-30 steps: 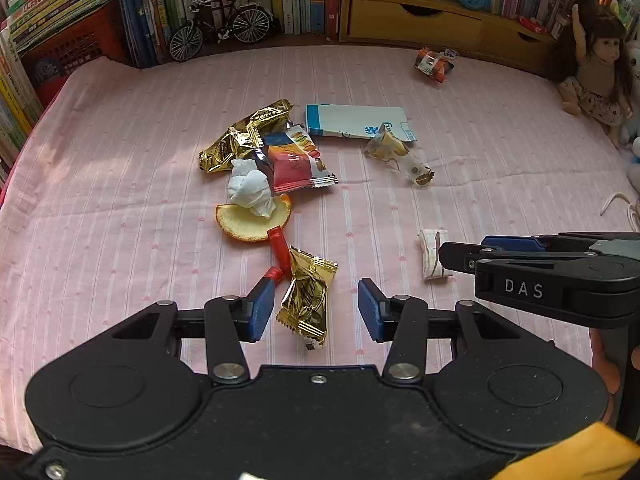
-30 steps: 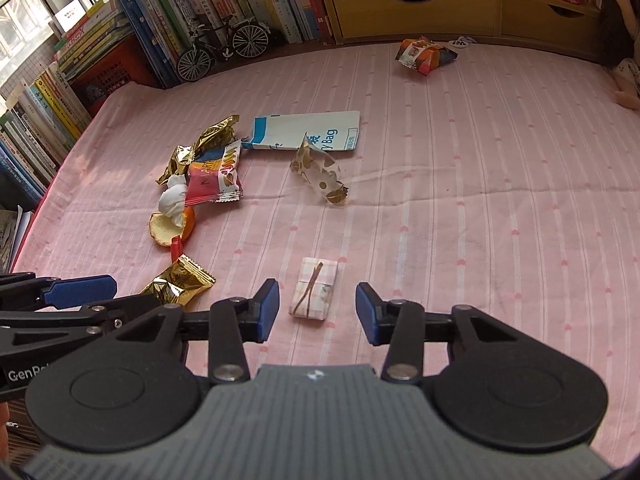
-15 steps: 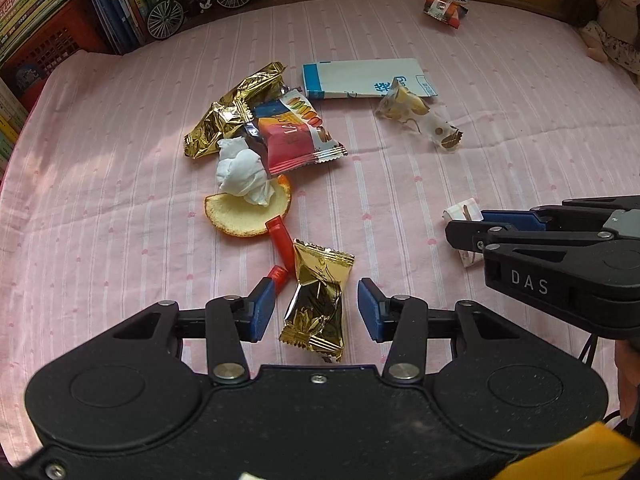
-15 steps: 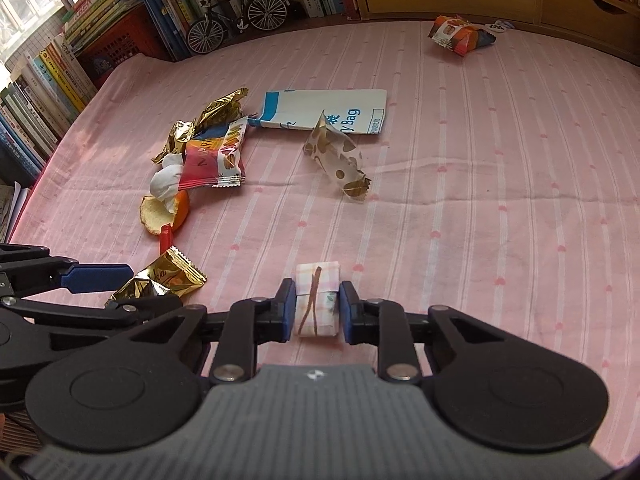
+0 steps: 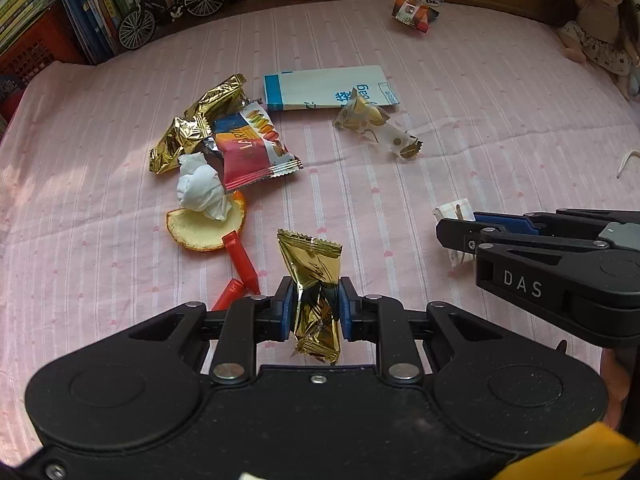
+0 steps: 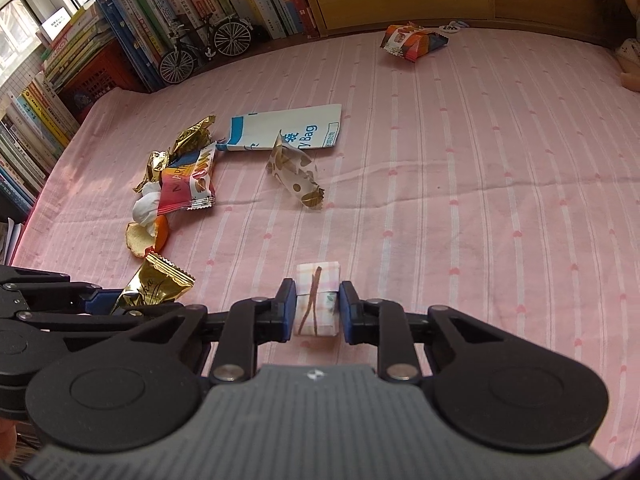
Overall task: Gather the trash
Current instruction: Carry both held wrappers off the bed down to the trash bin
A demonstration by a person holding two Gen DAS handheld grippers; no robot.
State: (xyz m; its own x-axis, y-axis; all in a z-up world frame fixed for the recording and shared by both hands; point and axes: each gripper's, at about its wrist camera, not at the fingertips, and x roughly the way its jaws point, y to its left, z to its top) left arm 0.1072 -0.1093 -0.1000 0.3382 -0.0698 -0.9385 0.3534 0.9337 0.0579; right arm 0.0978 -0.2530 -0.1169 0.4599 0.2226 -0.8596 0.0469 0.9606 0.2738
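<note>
My left gripper (image 5: 317, 307) is shut on a gold foil wrapper (image 5: 314, 280), held just above the pink striped cloth (image 5: 460, 152). The same gold foil wrapper (image 6: 154, 284) shows at the left of the right wrist view. My right gripper (image 6: 317, 308) is shut on a small folded paper packet (image 6: 316, 300) with brown lines. That paper packet (image 5: 454, 216) peeks out behind the right gripper's fingers (image 5: 460, 236) in the left wrist view.
On the cloth lie an orange peel (image 5: 204, 228), a white tissue (image 5: 202, 188), two red tubes (image 5: 240, 264), a red snack bag (image 5: 252, 146), gold wrappers (image 5: 192, 128), a blue-white paper bag (image 5: 328, 88), a spotted wrapper (image 5: 376, 124) and an orange packet (image 5: 412, 14). Books, a model bicycle (image 5: 172, 4) and a doll (image 5: 600, 20) line the far edge.
The left gripper moved forward over the gold wrapper and shut on it, lifting it. The right gripper shut on the paper packet half a second ago and still holds it.
</note>
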